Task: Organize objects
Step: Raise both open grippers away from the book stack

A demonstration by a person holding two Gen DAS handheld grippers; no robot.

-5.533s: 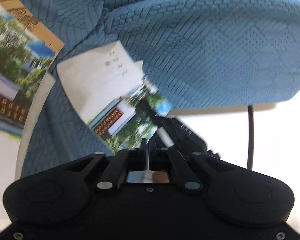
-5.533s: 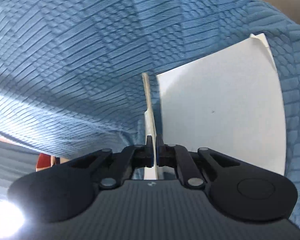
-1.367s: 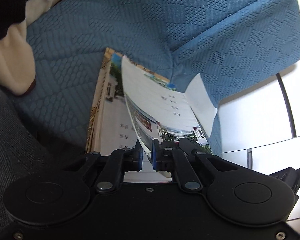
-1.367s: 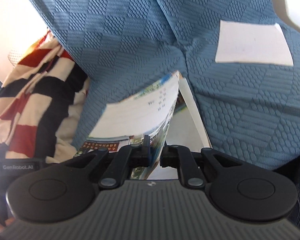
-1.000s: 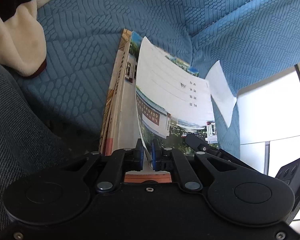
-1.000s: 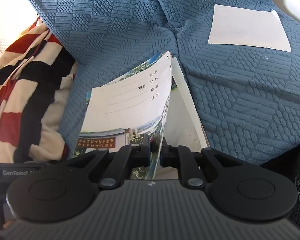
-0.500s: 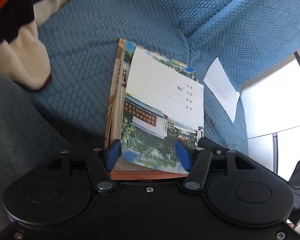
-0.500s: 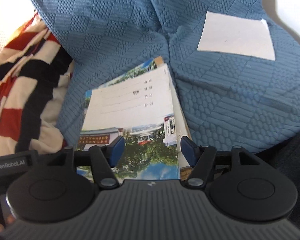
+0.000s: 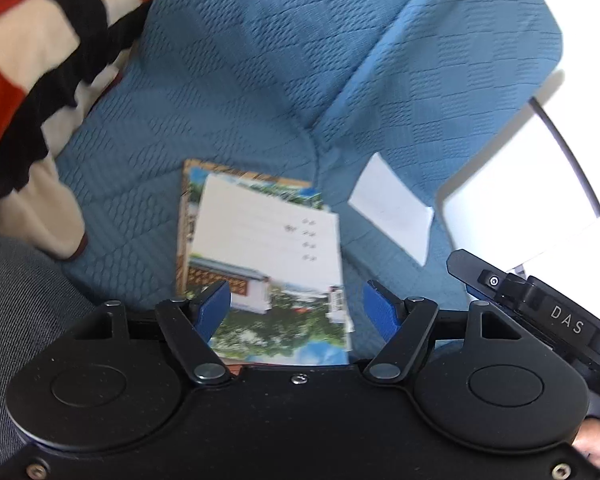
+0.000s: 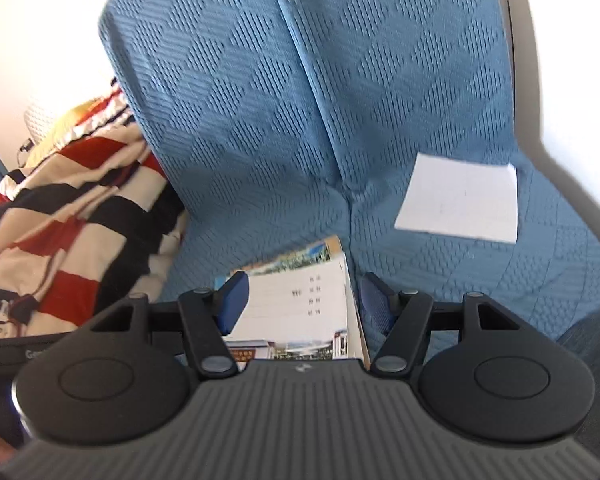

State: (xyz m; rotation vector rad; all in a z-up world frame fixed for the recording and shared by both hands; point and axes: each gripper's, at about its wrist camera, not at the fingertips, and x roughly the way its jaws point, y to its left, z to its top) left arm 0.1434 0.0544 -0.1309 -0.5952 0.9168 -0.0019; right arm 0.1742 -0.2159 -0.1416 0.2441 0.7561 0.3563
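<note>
Booklets (image 9: 260, 248) stacked flat on blue sofa seat (image 9: 228, 80), unheld.

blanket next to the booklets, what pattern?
Red, black and cream stripes on the blanket; clearest in the right wrist view.

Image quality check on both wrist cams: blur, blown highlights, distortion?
Left wrist: motion blur softens the booklet stack and blue sofa cover; the bright area at right clips to white. Right wrist: milder blur, booklet print unreadable; white sheet nearly blown out, wall overexposed. Both: strong fisheye bending at the edges, gripper bodies sharp.
</note>
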